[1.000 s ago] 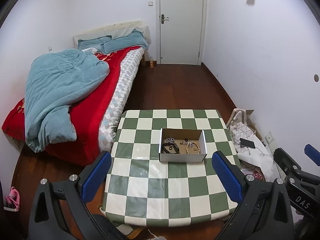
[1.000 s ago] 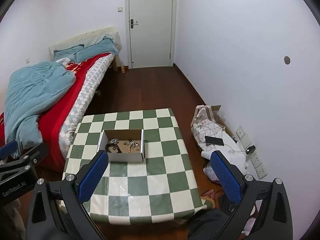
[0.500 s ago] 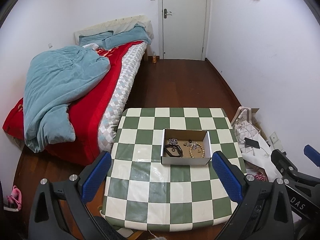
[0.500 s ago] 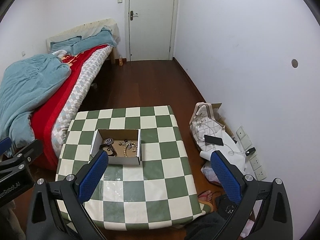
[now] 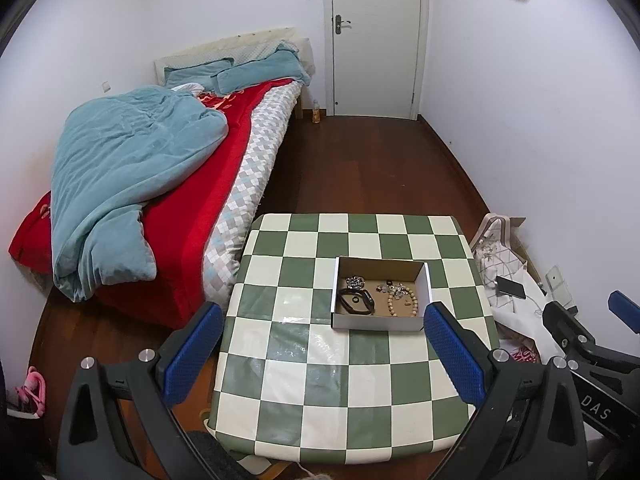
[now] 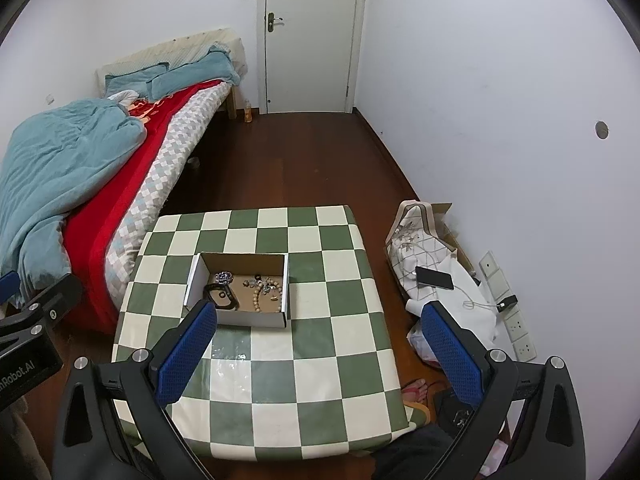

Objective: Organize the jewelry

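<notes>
Jewelry (image 5: 378,298) sits in an open box (image 5: 380,322) on the checkered counter (image 5: 312,360), toward its far half and right of centre in the left wrist view. Box's long axis runs left-right across both views, open side up.

Your left hand-held gripper (image 5: 324,354) is held high above the counter's near edge, tilted down and forward. Its blue pads (image 5: 192,356) are wide apart, nothing between them. In that view the right pad's tip overlaps the box's near right corner, but it's well above it, no contact.

Your right hand-held gripper (image 6: 320,354) has the same pose: high, pitched down, fingers spread wide and holding nothing. Its left pad (image 6: 186,354) overlaps the box's (image 6: 240,318) near left corner in view, also clear of it. Each gripper shows at the edge of the other's view, side by side.

Inside the box:
- black band (image 5: 356,301) on the left, long axis left-right
- silver chain clump (image 5: 355,281) behind it
- bead loop (image 5: 402,302) on the right, long axis near to far
- small metal bits (image 5: 390,288) at the loop's far end, too small to identify

Off the counter: bed (image 5: 224,184) with teal blanket to the left; bag (image 6: 416,240) and phone (image 6: 434,278) on the floor to the right, by the wall.
</notes>
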{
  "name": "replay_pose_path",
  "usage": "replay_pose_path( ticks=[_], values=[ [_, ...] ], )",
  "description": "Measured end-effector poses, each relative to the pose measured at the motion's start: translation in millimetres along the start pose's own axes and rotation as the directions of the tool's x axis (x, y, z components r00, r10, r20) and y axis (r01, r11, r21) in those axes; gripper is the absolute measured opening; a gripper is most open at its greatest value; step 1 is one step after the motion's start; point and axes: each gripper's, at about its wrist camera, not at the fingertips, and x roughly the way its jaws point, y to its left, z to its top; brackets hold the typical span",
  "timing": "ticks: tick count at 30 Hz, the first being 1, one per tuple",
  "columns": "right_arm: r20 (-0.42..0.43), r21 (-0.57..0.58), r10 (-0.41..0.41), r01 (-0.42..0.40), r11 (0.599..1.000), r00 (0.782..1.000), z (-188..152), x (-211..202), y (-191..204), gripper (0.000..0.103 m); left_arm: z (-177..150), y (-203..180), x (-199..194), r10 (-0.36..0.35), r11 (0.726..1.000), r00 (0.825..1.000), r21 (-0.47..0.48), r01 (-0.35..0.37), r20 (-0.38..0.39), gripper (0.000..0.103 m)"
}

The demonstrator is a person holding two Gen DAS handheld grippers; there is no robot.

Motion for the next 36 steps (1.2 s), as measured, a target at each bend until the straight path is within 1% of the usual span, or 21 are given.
replay_pose_path(
  ticks=[13,24,36],
  values=[
    [0.0,-0.021,0.006,-0.006,1.0,1.0,2,-4,5,0.103,0,0,0,-0.002,1.0,1.0,-0.001,0.002,0.002,0.102],
    [0.01,-0.025,0.009,-0.009,1.0,1.0,2,-10,5,0.103,-8,-1,-10,-0.004,1.0,1.0,0.004,0.004,0.02,0.102],
    [0.016,-0.028,0.023,-0.023,0.999,1.0,4,-19,4,0.103,-6,-2,-15,0.002,1.0,1.0,0.006,-0.002,0.028,0.102]
  ],
)
